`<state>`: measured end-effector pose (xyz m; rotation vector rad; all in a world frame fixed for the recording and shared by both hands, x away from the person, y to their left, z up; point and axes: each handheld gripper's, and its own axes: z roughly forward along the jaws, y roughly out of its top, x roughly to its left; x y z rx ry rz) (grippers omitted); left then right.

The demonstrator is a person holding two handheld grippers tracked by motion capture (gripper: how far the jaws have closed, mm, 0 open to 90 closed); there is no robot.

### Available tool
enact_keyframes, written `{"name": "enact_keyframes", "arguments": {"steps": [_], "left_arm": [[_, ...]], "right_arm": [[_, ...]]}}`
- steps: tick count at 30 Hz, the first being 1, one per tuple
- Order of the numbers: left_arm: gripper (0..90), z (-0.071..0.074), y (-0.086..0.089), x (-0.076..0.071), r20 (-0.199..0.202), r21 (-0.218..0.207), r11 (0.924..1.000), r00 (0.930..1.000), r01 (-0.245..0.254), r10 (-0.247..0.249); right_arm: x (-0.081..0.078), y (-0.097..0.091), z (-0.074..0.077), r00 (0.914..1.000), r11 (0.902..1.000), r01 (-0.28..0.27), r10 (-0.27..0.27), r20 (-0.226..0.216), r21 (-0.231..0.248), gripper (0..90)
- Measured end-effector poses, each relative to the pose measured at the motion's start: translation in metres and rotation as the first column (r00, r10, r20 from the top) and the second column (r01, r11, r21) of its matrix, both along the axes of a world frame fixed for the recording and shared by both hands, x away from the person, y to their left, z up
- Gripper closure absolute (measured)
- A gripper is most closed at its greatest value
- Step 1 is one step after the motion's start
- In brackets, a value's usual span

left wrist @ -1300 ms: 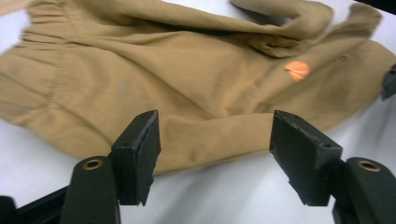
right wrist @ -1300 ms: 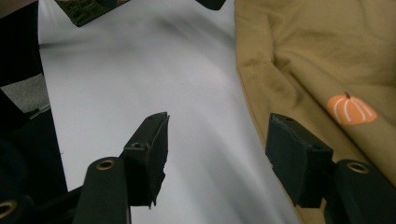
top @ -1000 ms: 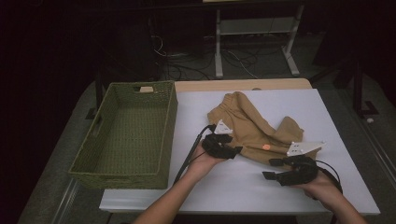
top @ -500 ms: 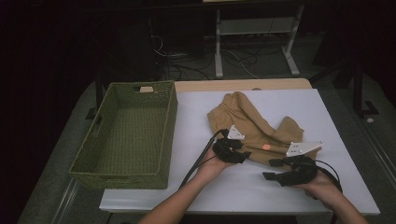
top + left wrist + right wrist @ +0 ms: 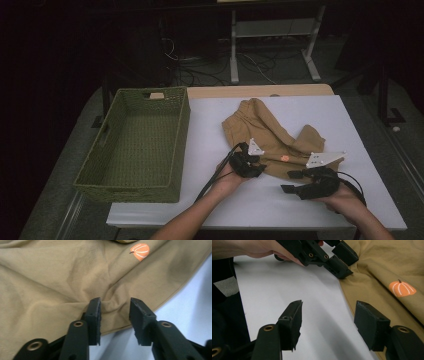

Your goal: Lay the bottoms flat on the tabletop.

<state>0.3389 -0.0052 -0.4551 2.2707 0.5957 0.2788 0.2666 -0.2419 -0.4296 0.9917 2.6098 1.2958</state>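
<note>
Having slid rightward, the left hand-held gripper [image 5: 253, 163] is closing its still-spread jaws around the trousers' [image 5: 272, 137] lower-centre hem.

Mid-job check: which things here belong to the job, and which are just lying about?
In the job:
- tan trousers with pumpkin patch
- left gripper, jaws closing around a fabric fold at the hem
- right gripper, open over the white table

Lying about:
- green woven basket
- floor cables
</note>
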Motion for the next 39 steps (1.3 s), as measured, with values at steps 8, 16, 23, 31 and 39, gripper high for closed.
{"name": "enact_keyframes", "arguments": {"steps": [8, 16, 23, 31, 39], "left_arm": [[83.3, -0.002, 0.001, 0.004, 0.029, 0.000, 1.0000, 0.9996, -0.001, 0.001], [89.6, -0.001, 0.003, 0.007, -0.019, -0.037, 0.9991, 0.9996, -0.020, 0.019], [89.8, 0.010, 0.010, 0.009, -0.029, -0.094, 0.9950, 0.9992, -0.031, 0.028], [89.8, 0.025, 0.020, 0.011, -0.019, -0.154, 0.9863, 0.9982, -0.060, 0.058], [89.5, 0.033, 0.033, 0.016, -0.029, -0.173, 0.9813, 0.9963, -0.085, 0.081]], "right_arm": [[0.000, 0.001, 0.000, 1.0000, 1.0000, -0.003, 0.004, 0.000, 0.001, 39.3], [0.000, 0.000, 0.001, 1.0000, 1.0000, 0.000, 0.000, 0.004, 0.000, 39.3], [-0.001, -0.001, 0.001, 1.0000, 1.0000, 0.004, -0.004, 0.008, 0.006, 39.3], [-0.001, -0.001, 0.002, 0.9999, 1.0000, 0.002, -0.002, 0.013, 0.005, 39.3], [-0.001, -0.001, 0.002, 0.9999, 1.0000, 0.002, -0.002, 0.012, 0.004, 39.3]]}}
